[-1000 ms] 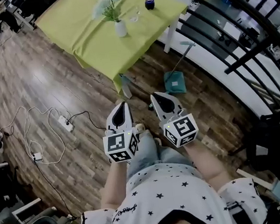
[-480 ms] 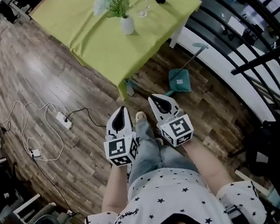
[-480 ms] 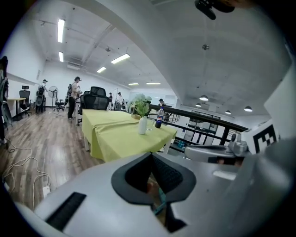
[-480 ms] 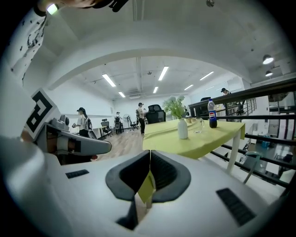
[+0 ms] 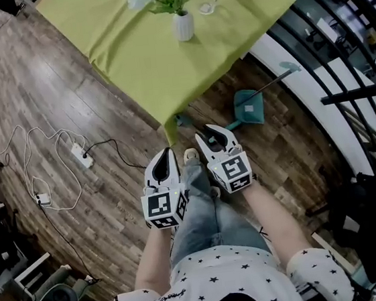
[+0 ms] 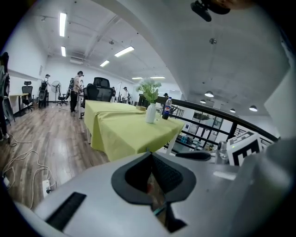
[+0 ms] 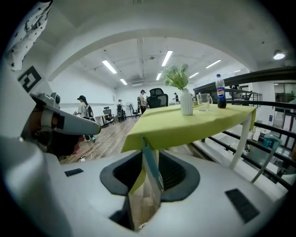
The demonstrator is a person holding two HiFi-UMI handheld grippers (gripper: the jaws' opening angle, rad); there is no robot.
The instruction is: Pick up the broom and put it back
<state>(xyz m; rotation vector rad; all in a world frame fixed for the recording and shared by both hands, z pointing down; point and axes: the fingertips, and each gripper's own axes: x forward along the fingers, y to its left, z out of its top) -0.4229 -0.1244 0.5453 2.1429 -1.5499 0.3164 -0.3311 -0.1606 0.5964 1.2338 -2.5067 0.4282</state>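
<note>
Teal long-handled broom (image 5: 248, 106) lies on the floor just beside the lime-green-clothed table (image 5: 130, 58). Short of that table's corner, the left gripper (image 5: 165, 153) has its jaws together and empty. The right gripper (image 5: 211, 133) has just been opening: jaws apart, holding nothing.

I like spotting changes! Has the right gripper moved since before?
Yes. The right gripper sank toward the floor, shrinking beside the tablecloth corner; its jaws have just been opening, nothing between them.

Dark wood floor (image 5: 47, 95) all around, a table (image 5: 129, 52) under yellow-green cloth, black railing (image 5: 357, 93) at the right, strip lights (image 6: 62, 24) glowing on the white ceiling.
</note>
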